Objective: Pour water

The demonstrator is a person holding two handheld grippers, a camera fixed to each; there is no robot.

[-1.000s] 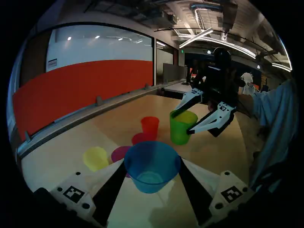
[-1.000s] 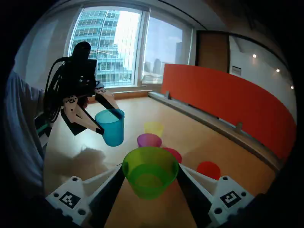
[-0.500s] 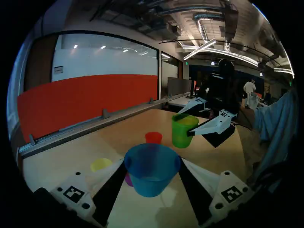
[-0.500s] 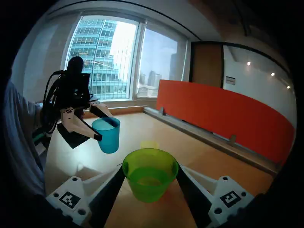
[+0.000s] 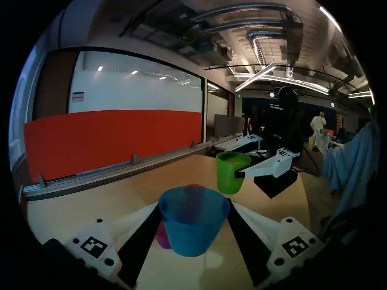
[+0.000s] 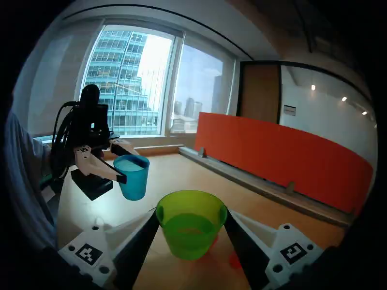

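Note:
My left gripper (image 5: 193, 224) is shut on a blue cup (image 5: 194, 220), held upright above the wooden table (image 5: 87, 208). Farther off in the left gripper view, the right gripper (image 5: 242, 162) holds a green cup (image 5: 230, 171). In the right gripper view, my right gripper (image 6: 191, 227) is shut on that green cup (image 6: 190, 222), which has liquid in its bottom. The left gripper (image 6: 118, 164) with the blue cup (image 6: 132, 176) shows at the left of that view, held by a person in a light sleeve (image 6: 24, 183).
A magenta cup (image 5: 162, 235) peeks out below the blue cup on the table. An orange partition wall (image 5: 111, 135) runs along the table's far side, with a metal rail (image 5: 96, 171) at its foot. Large windows (image 6: 130, 82) stand behind the left gripper.
Both grippers have risen and tipped their views upward. The red, yellow and pink cups on the table have dropped out of sight beneath the held cups. Both cups stay gripped.

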